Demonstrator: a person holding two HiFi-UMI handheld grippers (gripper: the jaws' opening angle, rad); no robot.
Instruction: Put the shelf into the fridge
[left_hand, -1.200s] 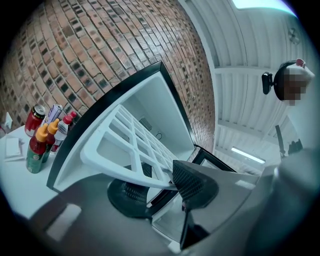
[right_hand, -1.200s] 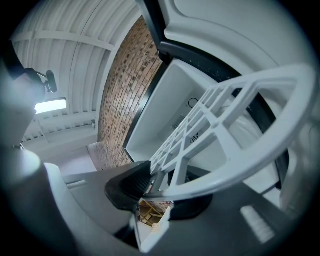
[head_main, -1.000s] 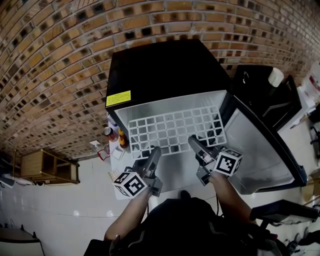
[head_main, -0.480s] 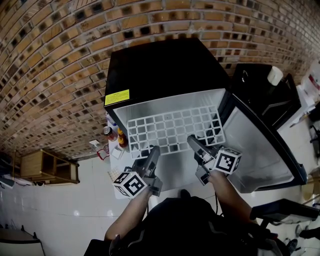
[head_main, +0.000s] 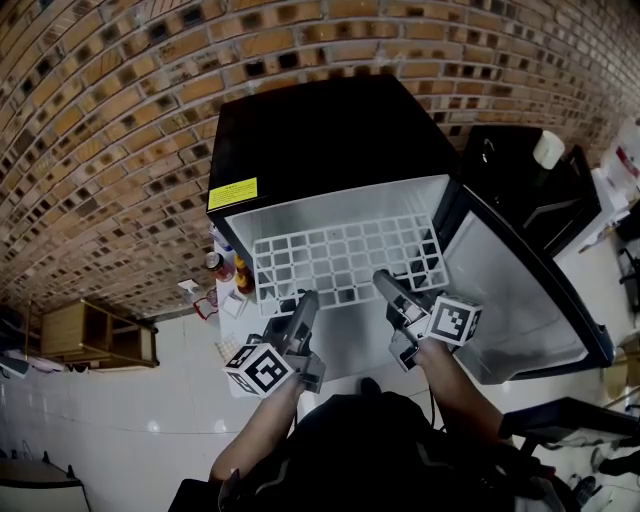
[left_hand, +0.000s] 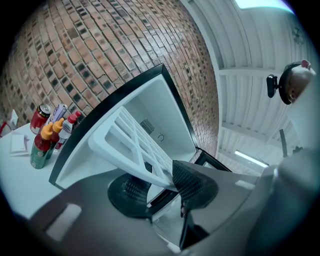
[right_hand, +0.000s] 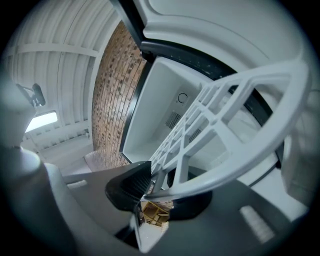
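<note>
The white grid shelf (head_main: 345, 262) lies level in the open mouth of the black fridge (head_main: 320, 130), in the middle of the frame, its back part inside the white cavity and its front rail sticking out. The left tool (head_main: 306, 300) pinches that front rail near its left end. The right tool (head_main: 384, 282) pinches it near the right end, its jaws having just been closing on it. The fridge door (head_main: 520, 300) hangs open at right. Bottles (left_hand: 47, 137) stand on the worktop (left_hand: 20, 175) at left.
</note>
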